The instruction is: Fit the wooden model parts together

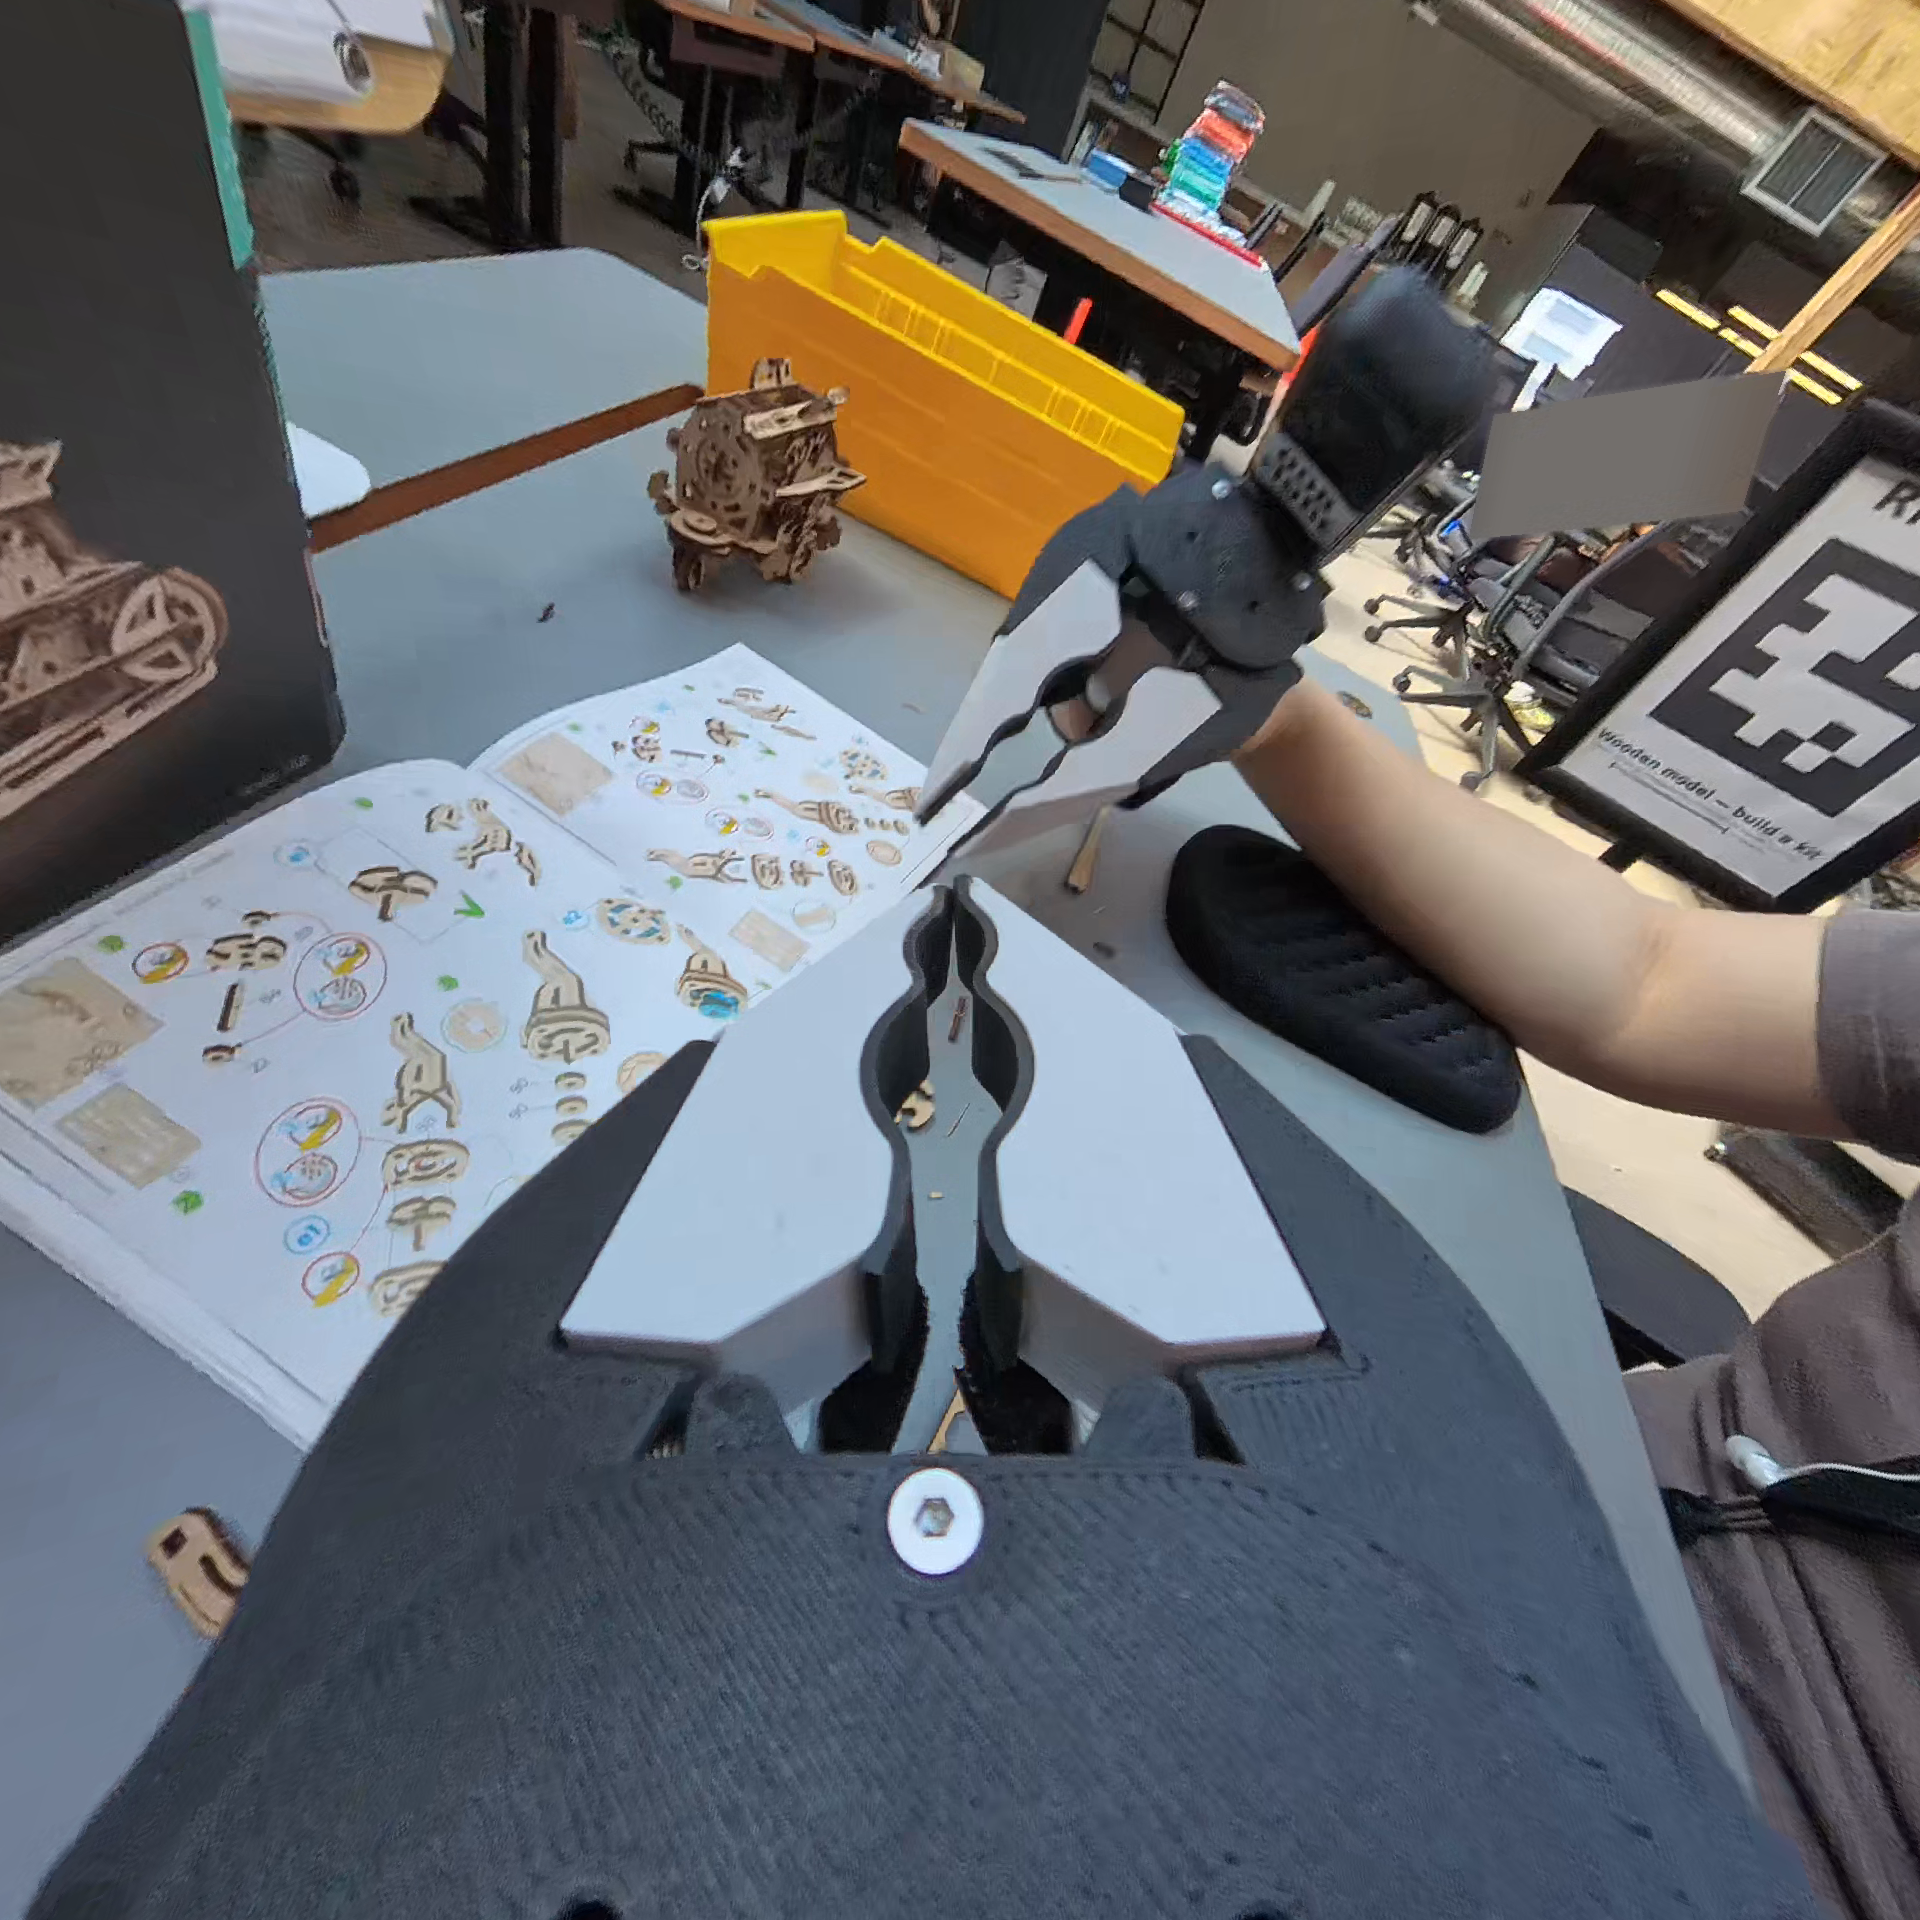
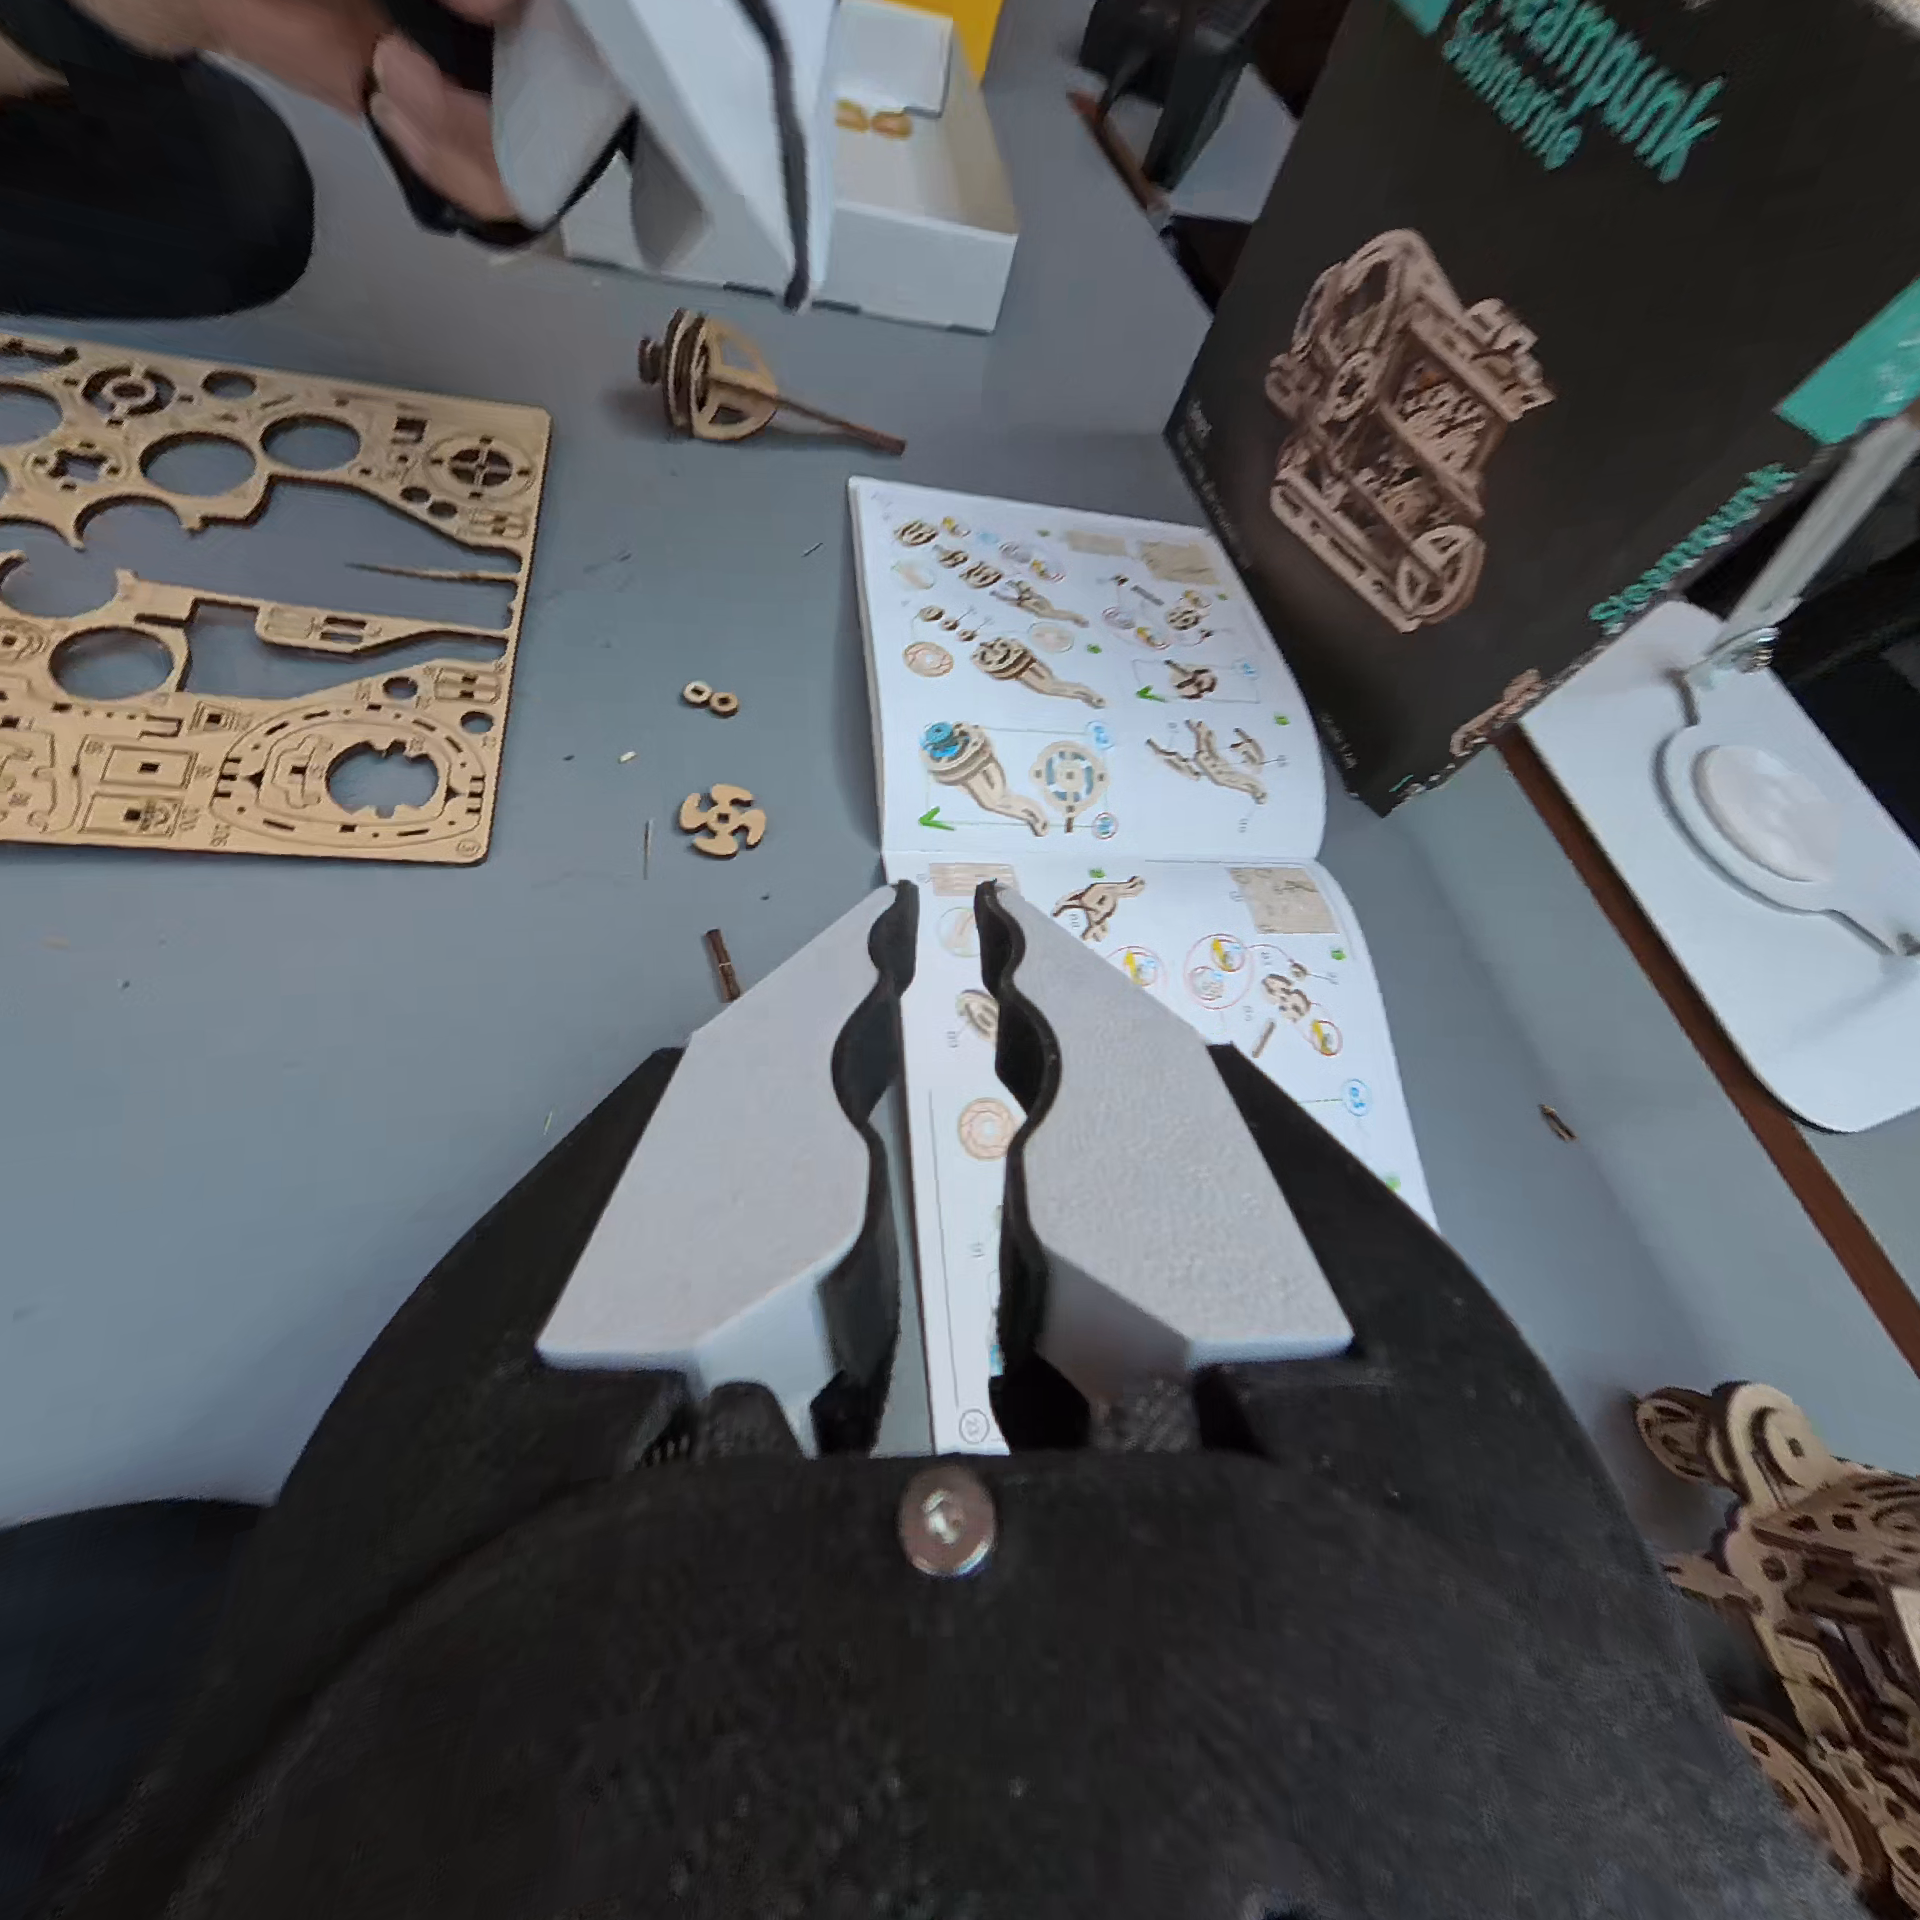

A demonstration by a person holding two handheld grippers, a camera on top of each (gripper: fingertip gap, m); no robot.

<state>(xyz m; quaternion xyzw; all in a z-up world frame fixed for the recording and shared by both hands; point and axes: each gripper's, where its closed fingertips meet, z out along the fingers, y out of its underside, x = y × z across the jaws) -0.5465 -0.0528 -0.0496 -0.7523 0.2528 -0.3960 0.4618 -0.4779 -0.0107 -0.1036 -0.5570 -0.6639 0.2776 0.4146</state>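
Observation:
My left gripper (image 1: 956, 896) is shut, its tips touching with nothing showing between them, above the grey table (image 1: 468, 343). It also shows blurred at the top of the right wrist view (image 2: 795, 286). My right gripper (image 2: 945, 896) is open and empty over the edge of the open instruction booklet (image 2: 1091, 675); it also shows in the left wrist view (image 1: 943, 829). Loose wooden parts lie to its left: a pinwheel piece (image 2: 722, 821), two small rings (image 2: 712, 698), a dark stick (image 2: 720, 961), a small assembly on a stick (image 2: 717, 384) and a punched sheet (image 2: 239, 603).
An assembled wooden model (image 1: 753, 488) stands by a yellow bin (image 1: 935, 395). The black kit box (image 2: 1507, 395) stands beside the booklet. A white box (image 2: 914, 208) is at the back, a black wrist rest (image 1: 1340, 977) on the right, and a loose wooden piece (image 1: 197, 1569) lies near. The tips of one gripper are about 11 cm away from the tips of the other. From my right tips it is roughly 7 cm to the dark stick (image 2: 720, 961); from my left, 15 cm. It is also in sight in the left wrist view (image 1: 951, 1029). About 8 cm separates my right fingertips from the pinwheel piece (image 2: 722, 821).

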